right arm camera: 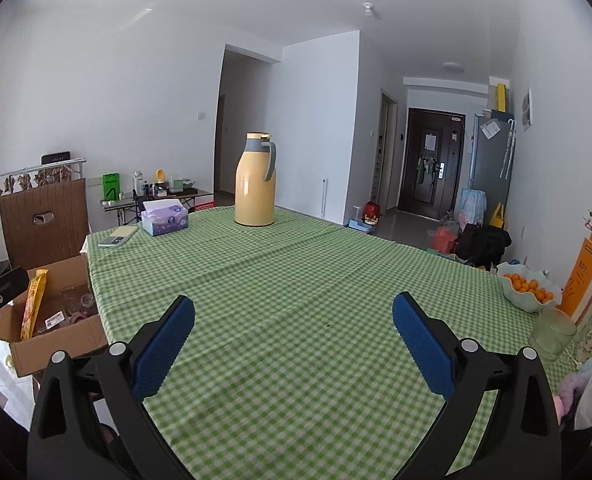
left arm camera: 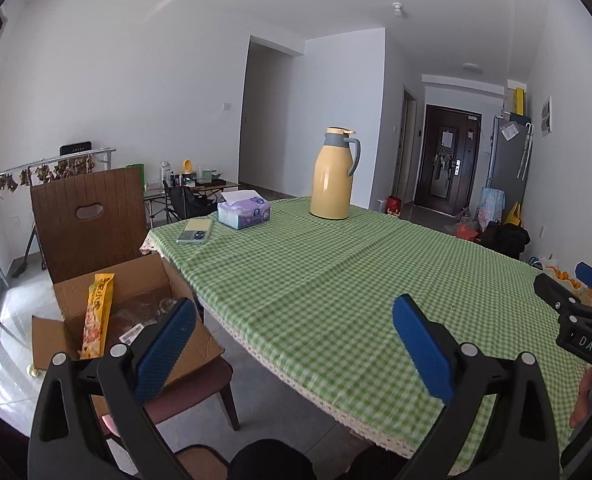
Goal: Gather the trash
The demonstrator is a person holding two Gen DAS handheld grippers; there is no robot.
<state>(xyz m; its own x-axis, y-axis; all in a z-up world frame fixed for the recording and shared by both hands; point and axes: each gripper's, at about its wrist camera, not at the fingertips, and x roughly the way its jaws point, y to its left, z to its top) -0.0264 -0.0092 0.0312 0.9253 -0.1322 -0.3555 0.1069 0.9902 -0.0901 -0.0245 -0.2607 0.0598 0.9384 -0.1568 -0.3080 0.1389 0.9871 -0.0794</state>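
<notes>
Your left tongs (left arm camera: 293,344) and right tongs (right arm camera: 293,344) both gape wide, gripping nothing, above the checked desk (right arm camera: 316,280). Yellow snack wrapper (left arm camera: 97,316) stands in the cardboard box (left arm camera: 143,276), left of both.

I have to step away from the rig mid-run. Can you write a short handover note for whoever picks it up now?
Left hand-held gripper: open, holding nothing, over the table's near-left edge.
Right hand-held gripper: open, holding nothing, above the green checked tablecloth.
Cardboard box sits on the chair left of the table; a yellow snack wrapper and clear plastic items are inside.
No loose trash shows on the table; check out of view.
</notes>
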